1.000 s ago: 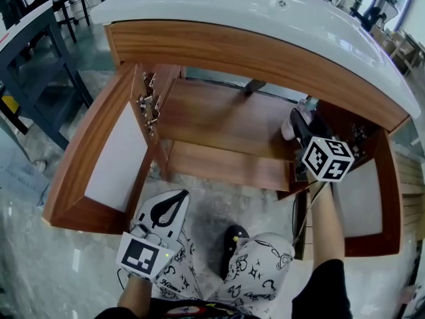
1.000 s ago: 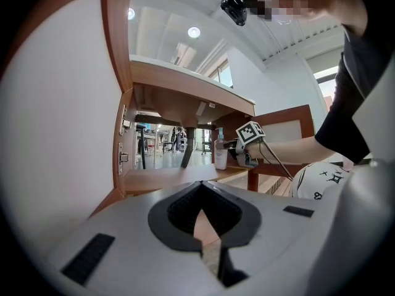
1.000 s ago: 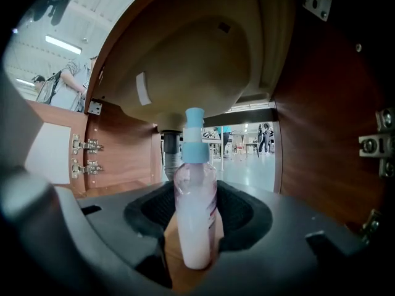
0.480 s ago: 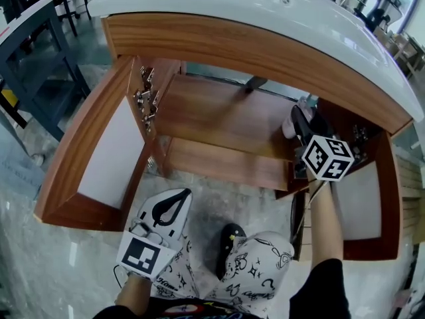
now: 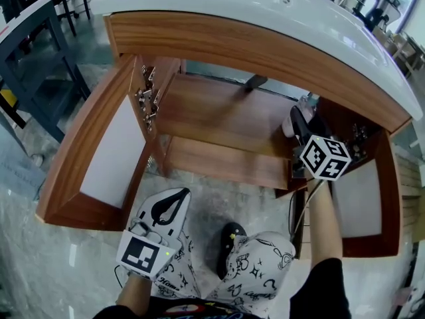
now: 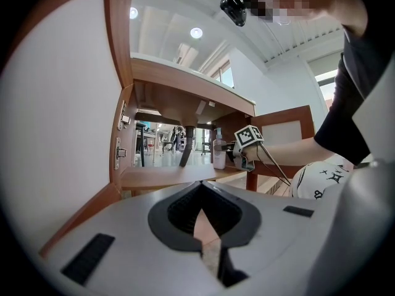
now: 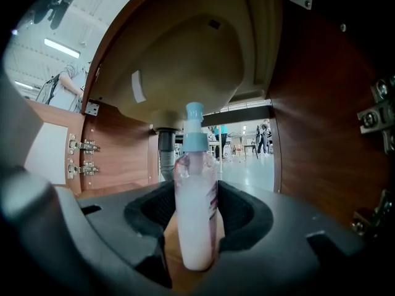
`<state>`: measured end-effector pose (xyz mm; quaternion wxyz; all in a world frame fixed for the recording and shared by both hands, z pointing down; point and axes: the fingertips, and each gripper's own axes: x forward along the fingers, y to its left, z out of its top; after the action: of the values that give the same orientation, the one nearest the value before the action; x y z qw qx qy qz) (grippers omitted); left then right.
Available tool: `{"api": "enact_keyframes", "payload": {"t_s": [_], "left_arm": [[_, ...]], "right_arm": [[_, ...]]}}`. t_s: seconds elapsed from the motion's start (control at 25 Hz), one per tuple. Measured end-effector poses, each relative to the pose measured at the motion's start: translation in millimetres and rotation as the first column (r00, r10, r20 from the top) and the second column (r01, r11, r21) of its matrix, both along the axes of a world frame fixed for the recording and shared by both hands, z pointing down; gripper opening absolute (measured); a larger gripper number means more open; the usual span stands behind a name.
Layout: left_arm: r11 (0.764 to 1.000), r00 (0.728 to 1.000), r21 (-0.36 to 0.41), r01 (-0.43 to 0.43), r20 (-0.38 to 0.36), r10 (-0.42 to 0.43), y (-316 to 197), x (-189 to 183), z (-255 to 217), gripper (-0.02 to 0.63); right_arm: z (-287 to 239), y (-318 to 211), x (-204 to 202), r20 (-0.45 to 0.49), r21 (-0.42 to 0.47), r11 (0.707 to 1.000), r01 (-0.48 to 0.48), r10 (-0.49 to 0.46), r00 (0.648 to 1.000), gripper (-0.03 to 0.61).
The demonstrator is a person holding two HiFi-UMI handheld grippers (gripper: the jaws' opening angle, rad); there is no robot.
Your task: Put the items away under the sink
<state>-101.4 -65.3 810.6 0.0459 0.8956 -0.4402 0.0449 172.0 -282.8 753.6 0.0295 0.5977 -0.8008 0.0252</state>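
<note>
Held the pump bottle (image 7: 196, 202) upright in the right gripper (image 7: 195, 261) — fingers (image 7: 259, 251) parted just to its width and pressed against its lower body. Sat well inside the open cabinet (image 5: 219, 118), at its right side, below the sink basin (image 7: 185, 54) and near the drain pipe (image 7: 165, 156). Hung the left gripper (image 6: 207, 254) low outside, beside a patterned trouser leg (image 5: 255, 271) — fingers closed tip to tip, gripping nothing.

Cabinet floor (image 5: 212, 118): bare across left and middle.
Back centre: drain pipe (image 5: 254, 84) rises.
Right corner: bottle (image 7: 196, 208) stands.
</note>
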Motion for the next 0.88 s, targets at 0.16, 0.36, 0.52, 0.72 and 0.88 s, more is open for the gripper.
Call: {"api": "enact_keyframes", "payload": {"t_s": [0.16, 0.36, 0.52, 0.72, 0.88], "left_arm": [[1.000, 1.000, -0.002, -0.006, 0.002, 0.006, 1, 0, 1, 0.008], [1.000, 1.000, -0.002, -0.003, -0.007, 0.003, 1, -1, 0, 0.008], [1.000, 1.000, -0.003, -0.007, -0.007, 0.007, 2, -1, 1, 0.008], [1.000, 1.000, -0.002, -0.017, -0.016, 0.017, 4, 2, 1, 0.008], [1.000, 1.000, 0.002, -0.024, -0.019, 0.024, 5, 4, -1, 0.008]], "right_arm": [[4, 3, 1, -0.013, -0.018, 1.000, -0.015, 0.015, 1.000, 0.209], [2, 13, 4, -0.002, -0.013, 1.000, -0.028, 0.028, 1.000, 0.209], [-13, 29, 7, 0.020, 0.048, 0.997, -0.054, 0.053, 0.998, 0.209], [-33, 51, 4, 0.036, 0.121, 0.991, -0.060, 0.056, 0.998, 0.158], [-43, 65, -2, 0.056, 0.161, 0.986, -0.054, 0.046, 0.997, 0.099]]}}
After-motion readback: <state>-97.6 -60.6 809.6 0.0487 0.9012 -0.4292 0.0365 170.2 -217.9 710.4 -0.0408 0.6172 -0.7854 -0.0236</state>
